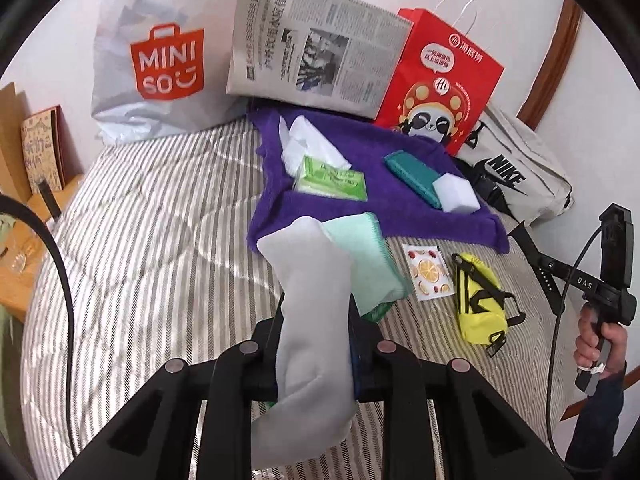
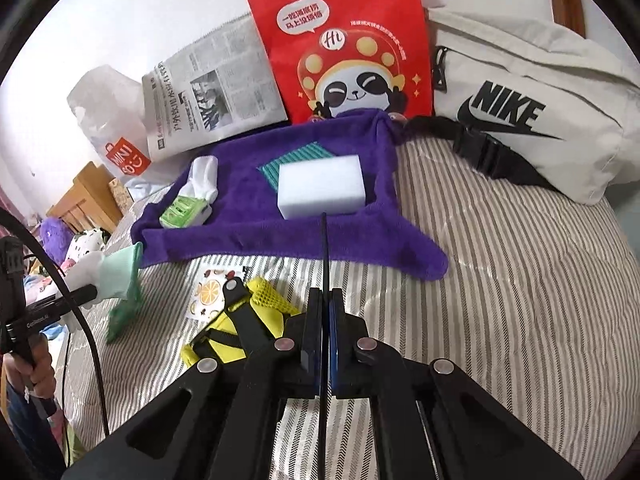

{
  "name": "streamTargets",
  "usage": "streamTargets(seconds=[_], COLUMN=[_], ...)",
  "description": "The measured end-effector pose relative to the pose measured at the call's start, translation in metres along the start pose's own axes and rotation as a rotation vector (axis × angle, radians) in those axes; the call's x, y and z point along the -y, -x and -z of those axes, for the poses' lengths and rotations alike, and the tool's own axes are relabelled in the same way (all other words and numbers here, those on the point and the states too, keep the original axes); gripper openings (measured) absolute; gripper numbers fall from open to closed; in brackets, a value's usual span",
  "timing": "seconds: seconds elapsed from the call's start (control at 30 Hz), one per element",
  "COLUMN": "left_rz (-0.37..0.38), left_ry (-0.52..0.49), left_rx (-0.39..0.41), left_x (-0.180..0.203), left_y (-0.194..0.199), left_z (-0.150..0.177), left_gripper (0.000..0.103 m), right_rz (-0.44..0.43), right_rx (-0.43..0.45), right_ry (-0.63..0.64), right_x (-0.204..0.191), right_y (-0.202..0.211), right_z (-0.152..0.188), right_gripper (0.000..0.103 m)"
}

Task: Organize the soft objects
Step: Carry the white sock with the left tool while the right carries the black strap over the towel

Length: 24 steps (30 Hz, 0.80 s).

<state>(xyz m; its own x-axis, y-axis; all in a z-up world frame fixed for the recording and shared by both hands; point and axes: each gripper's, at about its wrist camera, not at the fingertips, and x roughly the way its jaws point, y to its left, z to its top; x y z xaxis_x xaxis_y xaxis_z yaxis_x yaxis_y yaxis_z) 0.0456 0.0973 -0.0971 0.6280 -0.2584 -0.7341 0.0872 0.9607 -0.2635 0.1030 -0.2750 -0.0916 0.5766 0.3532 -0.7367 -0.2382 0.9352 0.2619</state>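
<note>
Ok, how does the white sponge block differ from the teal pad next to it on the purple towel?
The white sponge block is plain, smooth and thick; the teal pad is ribbed and much flatter. The block lies nearer the right wrist camera and hides part of the pad, while the pad sits further back towards the red bag. Both are rectangular and rest on the purple towel.

Two wrist fisheyes, close, angled down over a striped bed [image 1: 152, 216], both sharing the purple towel [image 2: 280, 236]
</note>
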Motion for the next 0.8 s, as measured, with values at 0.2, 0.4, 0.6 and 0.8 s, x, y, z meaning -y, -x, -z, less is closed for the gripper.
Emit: streamTargets(seconds=[0.2, 0.4, 0.6, 0.8], left_rz=[0.090, 0.053, 0.027, 0.034], left_ry=[0.033, -0.028, -0.046, -0.051], left_rx=[0.033, 0.042, 0.023, 0.026], left_x=[0.005, 0.021, 0.030, 0.034], left_y=[0.007, 0.003, -0.012, -0.023], left_z=[-0.020, -0.041, -0.055, -0.074], left_gripper=[0.022, 0.022, 0.022, 0.022], right_rz=[-0.008, -0.009, -0.012, 0.005], right_rx=[-0.004, 0.002, 0.027, 0.054], right_ry=[0.008, 0.045, 0.073, 0.103], right_x=[-0.005, -0.018, -0.030, -0.035], right_y=[-0.001, 0.000, -0.002, -0.019], right_z=[-0.002, -0.012, -0.036, -0.075], right_gripper=[0.003, 0.003, 0.003, 0.003])
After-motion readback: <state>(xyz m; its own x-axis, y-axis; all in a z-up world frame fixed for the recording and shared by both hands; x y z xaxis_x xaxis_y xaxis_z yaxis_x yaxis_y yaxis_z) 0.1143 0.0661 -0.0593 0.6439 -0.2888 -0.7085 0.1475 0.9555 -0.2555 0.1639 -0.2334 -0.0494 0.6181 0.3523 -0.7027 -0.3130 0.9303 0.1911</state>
